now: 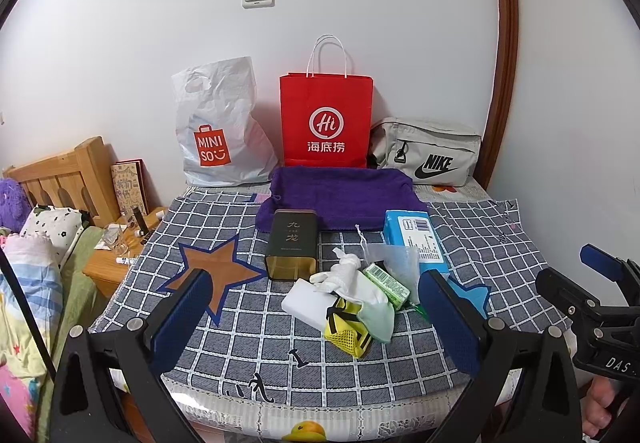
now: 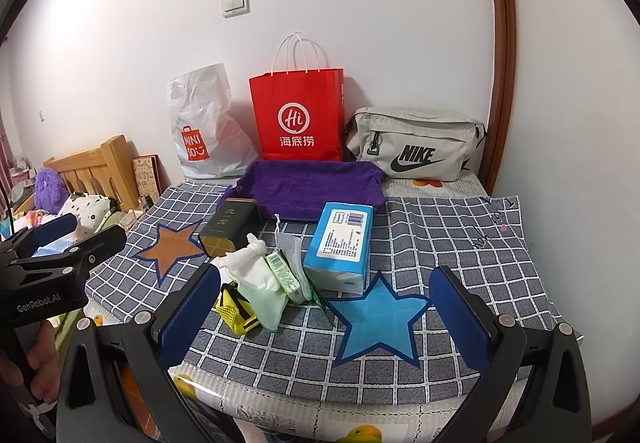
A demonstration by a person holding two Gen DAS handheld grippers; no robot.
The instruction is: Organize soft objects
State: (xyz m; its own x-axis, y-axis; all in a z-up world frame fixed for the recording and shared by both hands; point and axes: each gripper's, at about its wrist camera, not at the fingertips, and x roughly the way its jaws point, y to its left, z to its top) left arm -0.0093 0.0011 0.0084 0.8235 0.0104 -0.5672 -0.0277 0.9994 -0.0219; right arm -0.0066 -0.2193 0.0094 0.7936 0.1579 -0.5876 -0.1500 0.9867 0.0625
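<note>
- Two views show one heap of soft things on a table (image 1: pixel 280 343) under a grey checked cloth.
- Left wrist view: the left gripper (image 1: pixel 316 319) hangs released, its blue pads spread wide and holding nothing.
- The heap lies between and just beyond those pads: a white pouch (image 1: pixel 340 275), a pale green mesh bag (image 1: pixel 378 317) and a yellow mesh bag (image 1: pixel 346 331), all touching.
- A small green packet (image 1: pixel 388 283) rests on the heap's right edge, its long axis running from far left to near right.
- A dark tin (image 1: pixel 292 247) lies on its side just left of the heap, long axis pointing away from the camera, open end near.
- A blue tissue pack (image 1: pixel 414 239) lies just right of the heap, lengthwise toward the wall, and a purple towel (image 1: pixel 340 195) lies flat behind, its long axis across the table.
- The right gripper (image 1: pixel 592 283) shows at the right edge, well apart from the heap.
- Right wrist view: the right gripper (image 2: pixel 324 319) is likewise released and empty, hovering over a blue star (image 2: pixel 380 323) on the cloth.
- The heap sits just beyond its left pad: the white pouch (image 2: pixel 252 263), the pale green mesh bag (image 2: pixel 266 303) and the yellow mesh bag (image 2: pixel 236 311).
- The blue tissue pack (image 2: pixel 344 243) lies ahead between the pads, long axis toward the wall.
- Against the wall stand a white plastic bag (image 2: pixel 204 123), a red paper bag (image 2: pixel 298 115) and a grey waist bag (image 2: pixel 416 143).
</note>
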